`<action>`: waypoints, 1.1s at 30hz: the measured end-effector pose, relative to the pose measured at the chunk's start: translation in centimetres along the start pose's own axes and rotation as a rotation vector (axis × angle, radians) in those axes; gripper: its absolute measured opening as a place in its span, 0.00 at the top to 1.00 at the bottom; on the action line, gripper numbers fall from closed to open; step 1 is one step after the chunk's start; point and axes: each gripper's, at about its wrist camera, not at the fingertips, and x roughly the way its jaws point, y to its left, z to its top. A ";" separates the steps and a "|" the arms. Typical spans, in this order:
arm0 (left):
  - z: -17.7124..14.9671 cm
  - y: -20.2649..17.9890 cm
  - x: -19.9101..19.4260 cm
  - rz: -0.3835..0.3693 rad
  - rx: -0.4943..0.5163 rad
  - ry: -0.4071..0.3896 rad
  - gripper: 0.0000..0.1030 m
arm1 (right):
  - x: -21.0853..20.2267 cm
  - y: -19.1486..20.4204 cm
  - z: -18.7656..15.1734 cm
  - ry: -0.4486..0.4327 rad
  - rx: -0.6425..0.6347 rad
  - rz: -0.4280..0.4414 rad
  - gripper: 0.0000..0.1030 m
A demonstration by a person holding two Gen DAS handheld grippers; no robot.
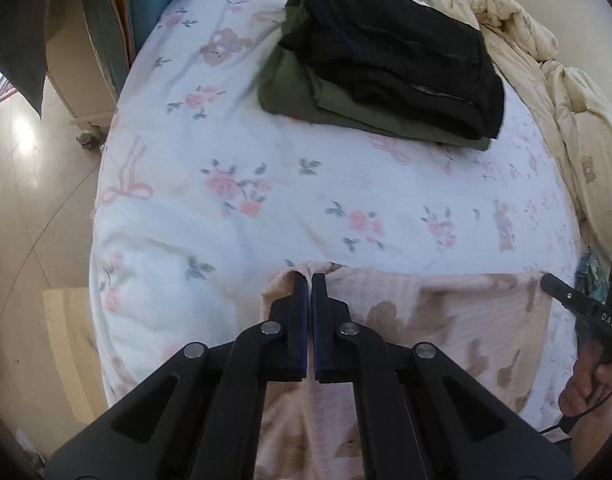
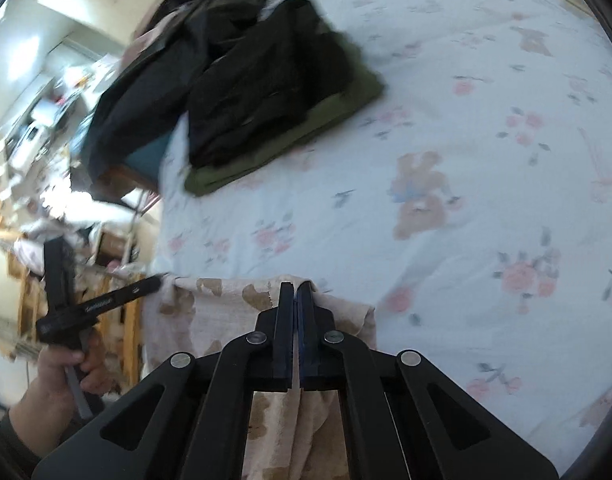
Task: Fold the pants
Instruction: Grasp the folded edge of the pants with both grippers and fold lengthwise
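Observation:
The pink pants with brown bear prints hang stretched between both grippers above the near edge of the bed. My left gripper is shut on one upper corner of the pants. My right gripper is shut on the other upper corner of the pants. The right gripper's tip shows at the right of the left wrist view. The left gripper's tip shows at the left of the right wrist view. The lower part of the pants is hidden under the grippers.
The bed has a white floral sheet. A stack of folded black and olive clothes lies at its far side, also in the right wrist view. A cream quilt is bunched at the right. Floor and furniture are to the left.

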 end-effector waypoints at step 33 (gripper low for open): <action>-9.6 -0.6 -1.2 0.001 -0.137 0.119 0.48 | -2.7 0.2 -8.6 0.099 0.142 -0.094 0.58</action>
